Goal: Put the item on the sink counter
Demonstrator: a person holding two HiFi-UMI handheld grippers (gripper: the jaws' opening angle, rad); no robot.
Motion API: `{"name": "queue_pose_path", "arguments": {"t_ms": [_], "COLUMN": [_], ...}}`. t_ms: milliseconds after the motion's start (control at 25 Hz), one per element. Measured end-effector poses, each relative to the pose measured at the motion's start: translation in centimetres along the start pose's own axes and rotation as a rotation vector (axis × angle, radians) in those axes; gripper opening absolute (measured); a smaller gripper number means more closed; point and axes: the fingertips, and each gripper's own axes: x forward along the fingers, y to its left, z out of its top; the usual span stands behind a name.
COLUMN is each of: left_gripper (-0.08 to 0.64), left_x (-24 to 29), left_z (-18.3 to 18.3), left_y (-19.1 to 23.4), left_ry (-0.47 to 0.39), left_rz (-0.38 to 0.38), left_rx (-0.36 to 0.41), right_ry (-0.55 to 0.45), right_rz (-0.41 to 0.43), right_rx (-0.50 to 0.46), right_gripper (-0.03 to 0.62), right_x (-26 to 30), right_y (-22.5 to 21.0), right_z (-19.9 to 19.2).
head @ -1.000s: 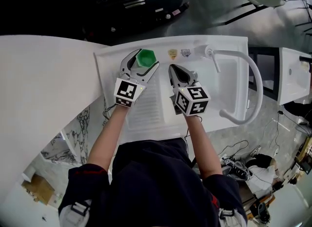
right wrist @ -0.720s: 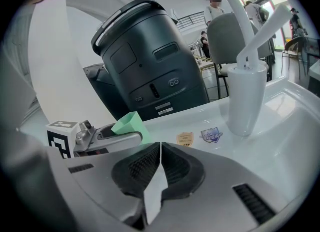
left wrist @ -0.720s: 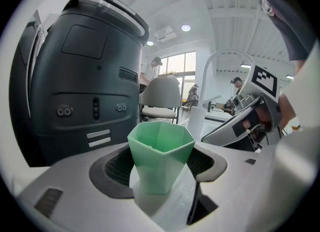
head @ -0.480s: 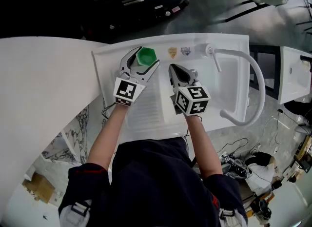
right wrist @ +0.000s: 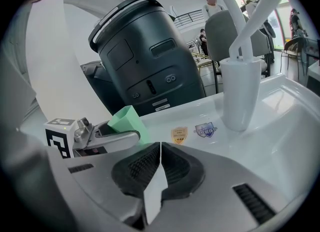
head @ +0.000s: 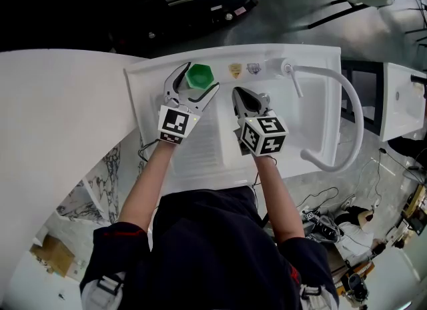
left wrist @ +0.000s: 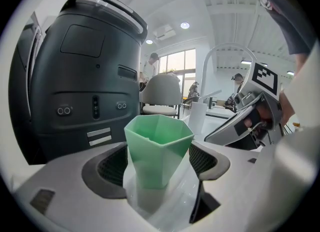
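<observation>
A green faceted cup [head: 199, 76] stands upright on the white sink counter [head: 200, 152], near its back edge. My left gripper [head: 198, 80] straddles the cup [left wrist: 157, 148]; its jaws are opening, and the pads [left wrist: 112, 168] stand slightly off the cup's sides. My right gripper [head: 238, 95] hovers over the counter just right of it, shut with nothing between its jaws [right wrist: 160, 148]. From the right gripper view, the cup [right wrist: 125, 118] shows partly behind the left gripper's finger.
A tall curved white faucet [head: 348, 112] arches over the sink basin [head: 313, 125] at the right; its base [right wrist: 240, 96] stands by two small stickers [right wrist: 192, 132]. A large dark grey machine [left wrist: 75, 76] looms behind the counter's back edge. A white curved surface [head: 60, 122] lies left.
The left jaws have spread a little wider around the green cup, which stays put on the counter. Both grippers have barely shifted.
</observation>
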Motion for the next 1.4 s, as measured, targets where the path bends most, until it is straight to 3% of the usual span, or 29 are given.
{"name": "queue_pose_path", "arguments": {"t_ms": [720, 1160, 1400], "left_gripper": [0.394, 0.391, 0.273], "left_x": [-2.3, -4.6, -6.6], "left_z": [-0.6, -0.2, 0.7], "left_y": [0.3, -0.2, -1.6], "left_ry": [0.020, 0.026, 0.003], "left_rz": [0.028, 0.001, -0.035], "left_rx": [0.013, 0.025, 0.041], "right_ry": [0.004, -0.023, -0.056], "right_rz": [0.009, -0.003, -0.019], "right_rx": [-0.005, -0.015, -0.016], "right_gripper": [0.035, 0.035, 0.035], "right_x": [-0.6, -1.9, -3.1], "right_y": [1.1, 2.4, 3.7], "right_z": [-0.7, -0.4, -0.3]}}
